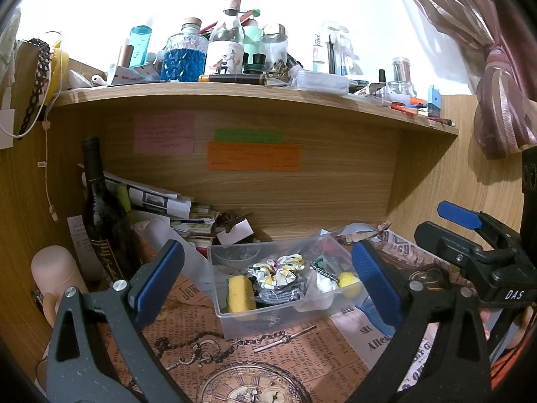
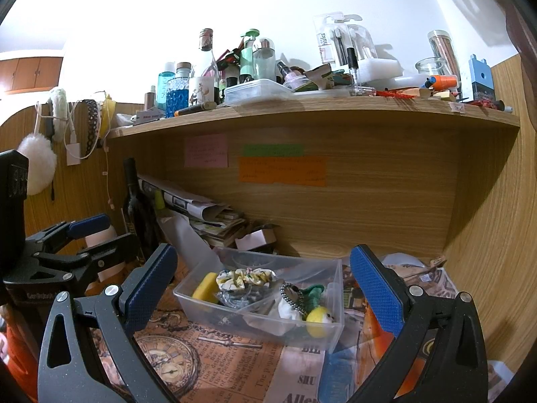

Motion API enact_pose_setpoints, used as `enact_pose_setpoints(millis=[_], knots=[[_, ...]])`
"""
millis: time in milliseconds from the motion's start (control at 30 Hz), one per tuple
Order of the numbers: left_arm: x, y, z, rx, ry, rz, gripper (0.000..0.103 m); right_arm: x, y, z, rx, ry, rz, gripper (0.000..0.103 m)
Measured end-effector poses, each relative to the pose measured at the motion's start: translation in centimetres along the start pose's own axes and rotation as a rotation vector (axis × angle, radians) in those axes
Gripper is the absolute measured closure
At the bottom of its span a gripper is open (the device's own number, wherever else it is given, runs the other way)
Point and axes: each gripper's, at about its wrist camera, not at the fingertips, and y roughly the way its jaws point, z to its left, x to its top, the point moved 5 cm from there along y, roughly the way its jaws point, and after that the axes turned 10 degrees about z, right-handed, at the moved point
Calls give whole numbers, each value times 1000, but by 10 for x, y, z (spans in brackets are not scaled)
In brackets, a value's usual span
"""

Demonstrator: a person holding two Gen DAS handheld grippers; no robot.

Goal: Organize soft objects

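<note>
I see the clear plastic bin (image 1: pixel 235 315) at lower centre of both views, resting on the vintage newspaper sheet (image 1: pixel 268 352). Inside it lie a yellow sponge (image 1: pixel 239 294) at the left, a floral scrunchie (image 1: pixel 277 268) in the middle and a yellow plush ball (image 1: pixel 349 282) at the right. My left gripper (image 1: pixel 268 282) hangs spread wide and empty, its blue pads framing the bin; my right gripper (image 2: pixel 265 299) is likewise spread and empty. A dark wine bottle (image 1: pixel 100 208) stands at left under the cluttered wooden shelf (image 1: pixel 255 95).
</note>
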Motion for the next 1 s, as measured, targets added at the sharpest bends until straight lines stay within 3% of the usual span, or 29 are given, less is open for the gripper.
enact_pose_setpoints(millis=[1000], knots=[[-1, -2, 4, -24, -5, -7, 1, -2, 2, -1, 7, 6, 10, 0]])
